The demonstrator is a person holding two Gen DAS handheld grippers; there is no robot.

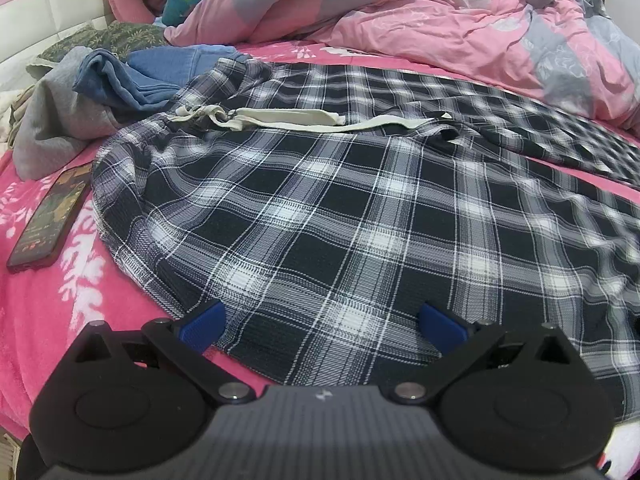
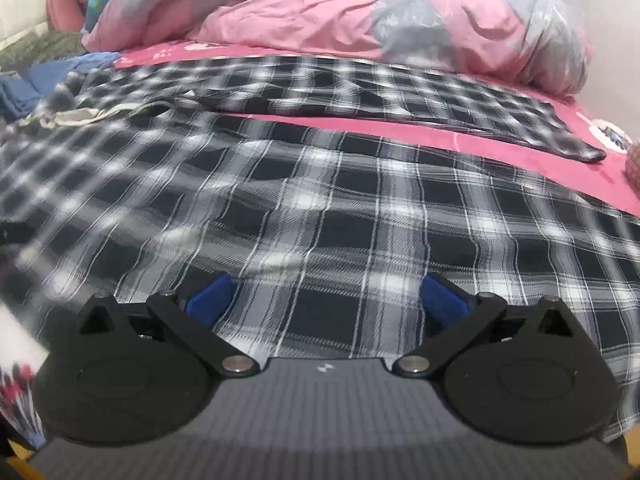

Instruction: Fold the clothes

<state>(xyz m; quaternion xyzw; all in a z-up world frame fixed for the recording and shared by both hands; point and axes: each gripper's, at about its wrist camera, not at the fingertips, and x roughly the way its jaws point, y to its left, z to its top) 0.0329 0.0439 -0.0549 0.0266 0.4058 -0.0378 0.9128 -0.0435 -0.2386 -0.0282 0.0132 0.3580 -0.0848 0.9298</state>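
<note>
A bed with a hot-pink patterned sheet (image 1: 36, 320) carries everything here; no box or basket shows. A rumpled pink and grey duvet (image 1: 420, 20) is heaped along its far side. One pair of black-and-white plaid trousers (image 1: 320, 216) lies spread flat across the sheet, waistband to the left, its two legs apart with a strip of pink between them in the right wrist view. One pale drawstring (image 1: 280, 118) trails over the waist. Left of it sit one folded blue garment (image 1: 132, 80) and one grey one (image 1: 52, 128), touching. One phone (image 1: 48, 220) lies just beside the waistband. The left gripper (image 1: 322, 326) and right gripper (image 2: 324, 300) each hang spread wide above the near leg, holding nothing.
</note>
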